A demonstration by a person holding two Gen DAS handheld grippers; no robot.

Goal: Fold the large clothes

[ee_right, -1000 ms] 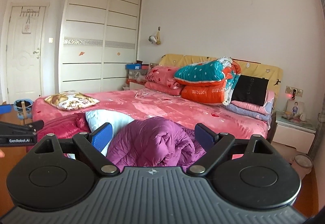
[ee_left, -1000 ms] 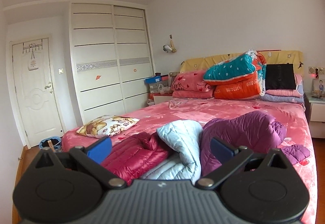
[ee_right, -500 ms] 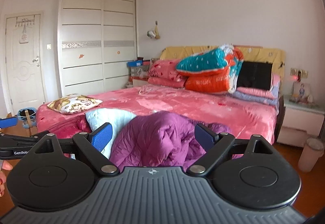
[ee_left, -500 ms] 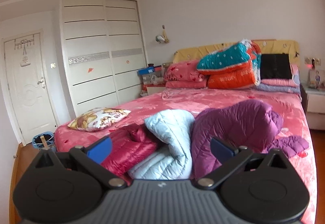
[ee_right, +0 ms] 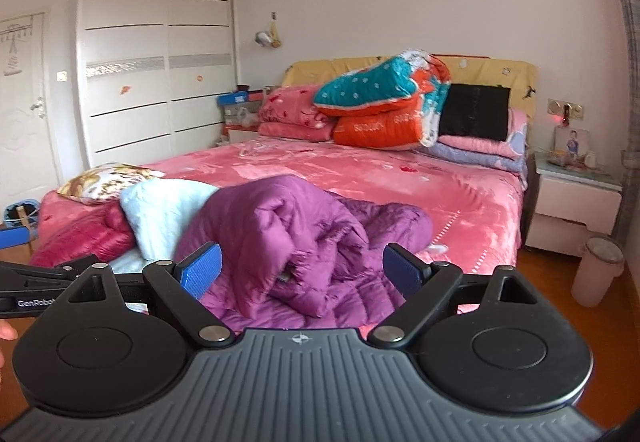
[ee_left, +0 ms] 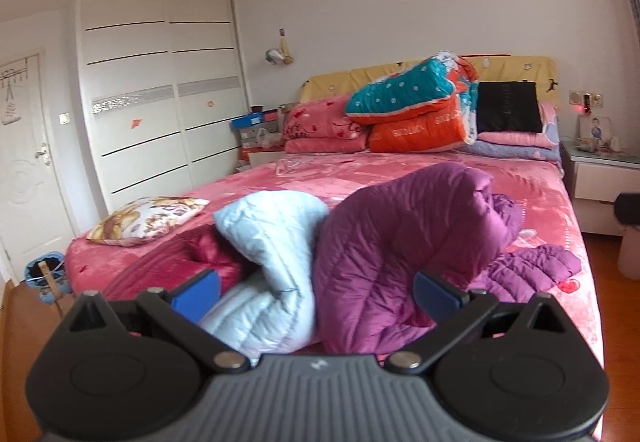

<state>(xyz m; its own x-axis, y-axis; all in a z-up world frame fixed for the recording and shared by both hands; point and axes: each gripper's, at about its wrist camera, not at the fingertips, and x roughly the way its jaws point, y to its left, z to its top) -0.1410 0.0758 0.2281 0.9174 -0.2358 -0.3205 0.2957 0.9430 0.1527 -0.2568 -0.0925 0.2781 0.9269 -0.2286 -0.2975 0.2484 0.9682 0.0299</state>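
Three crumpled down jackets lie at the foot of a pink bed (ee_left: pixel 400 173): a purple one (ee_left: pixel 404 242) on the right, a pale blue one (ee_left: pixel 276 262) in the middle and a dark red one (ee_left: pixel 176 266) on the left. My left gripper (ee_left: pixel 316 294) is open and empty, just short of the blue and purple jackets. My right gripper (ee_right: pixel 300 274) is open and empty in front of the purple jacket (ee_right: pixel 296 238). The blue jacket (ee_right: pixel 160 209) and red jacket (ee_right: pixel 84 234) lie to its left. The left gripper's side (ee_right: pixel 48 282) shows at the left edge.
A floral pillow (ee_left: pixel 148 213) lies on the bed's left side. Folded quilts and pillows (ee_left: pixel 416 109) are stacked at the headboard. A white wardrobe (ee_left: pixel 160 89) and door stand at left. A nightstand (ee_right: pixel 576 201) and a bin (ee_right: pixel 596 270) stand at right.
Both grippers have moved closer to the foot of the bed, so the jackets look larger. Both stay open and empty. The jackets have not moved.
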